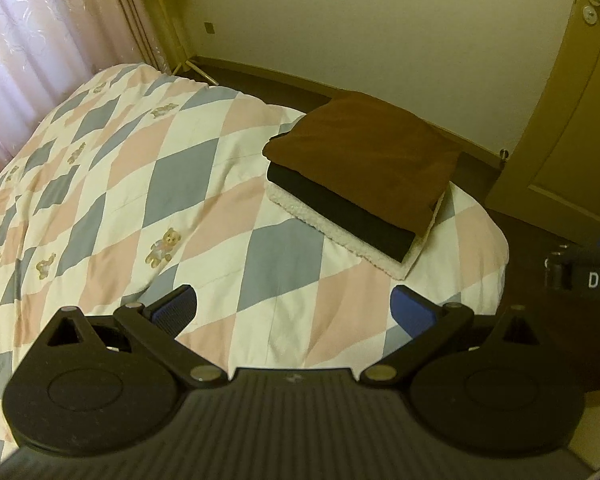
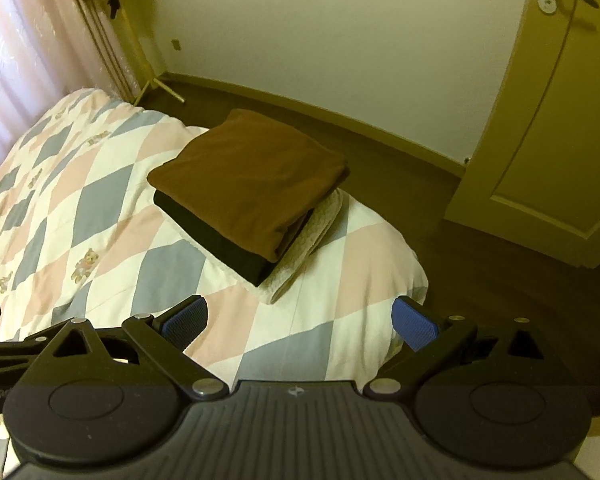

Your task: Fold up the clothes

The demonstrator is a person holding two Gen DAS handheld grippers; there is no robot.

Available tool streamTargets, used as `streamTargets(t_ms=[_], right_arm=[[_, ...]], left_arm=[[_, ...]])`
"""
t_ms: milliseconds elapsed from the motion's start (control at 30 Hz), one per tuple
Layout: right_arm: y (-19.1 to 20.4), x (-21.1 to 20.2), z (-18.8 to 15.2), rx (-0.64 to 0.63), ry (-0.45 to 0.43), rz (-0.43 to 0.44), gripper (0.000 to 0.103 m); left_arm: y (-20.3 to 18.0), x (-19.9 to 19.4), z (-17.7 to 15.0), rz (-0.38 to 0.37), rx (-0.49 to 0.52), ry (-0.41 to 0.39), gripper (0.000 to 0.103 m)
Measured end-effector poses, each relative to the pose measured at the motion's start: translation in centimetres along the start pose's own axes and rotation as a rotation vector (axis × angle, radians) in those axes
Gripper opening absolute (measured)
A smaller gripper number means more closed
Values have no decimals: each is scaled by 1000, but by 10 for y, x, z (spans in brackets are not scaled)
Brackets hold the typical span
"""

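A bedroom in a home: soft bed quilt with pink, grey and white diamonds and little teddy bears [image 1: 204, 216], long pale pink curtains [image 1: 24, 52] by the window, dark wooden floor [image 2: 480, 272], plain cream wall [image 2: 340, 40], yellowish door with a silver handle [image 2: 556, 128]

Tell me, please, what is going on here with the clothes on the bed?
Nothing is being handled right now. The left claw and the right claw both hang open and empty above the checked quilt. Near the bed's corner sits a neat stack: a folded brown garment on top, a black one under it, and a cream fleecy piece at the bottom. No unfolded clothes are in view.
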State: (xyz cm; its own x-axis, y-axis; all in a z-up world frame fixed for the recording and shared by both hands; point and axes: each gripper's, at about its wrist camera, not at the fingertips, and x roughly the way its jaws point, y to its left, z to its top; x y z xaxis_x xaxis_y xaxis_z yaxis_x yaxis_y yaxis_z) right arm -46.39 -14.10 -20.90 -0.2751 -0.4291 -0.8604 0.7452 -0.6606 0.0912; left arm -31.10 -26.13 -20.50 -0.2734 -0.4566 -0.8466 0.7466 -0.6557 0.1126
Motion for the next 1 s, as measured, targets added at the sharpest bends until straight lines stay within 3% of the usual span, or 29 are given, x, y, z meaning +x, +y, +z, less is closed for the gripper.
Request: streamTargets(t_ms=[367,1000], right_arm=[[-11,24,29,-19,30,13,101],[-27,43,51,-43,43,30,101]], left_arm=[[-13,32,31,-13,-21,46,102],[-22,56,46,-21,-76,46,102]])
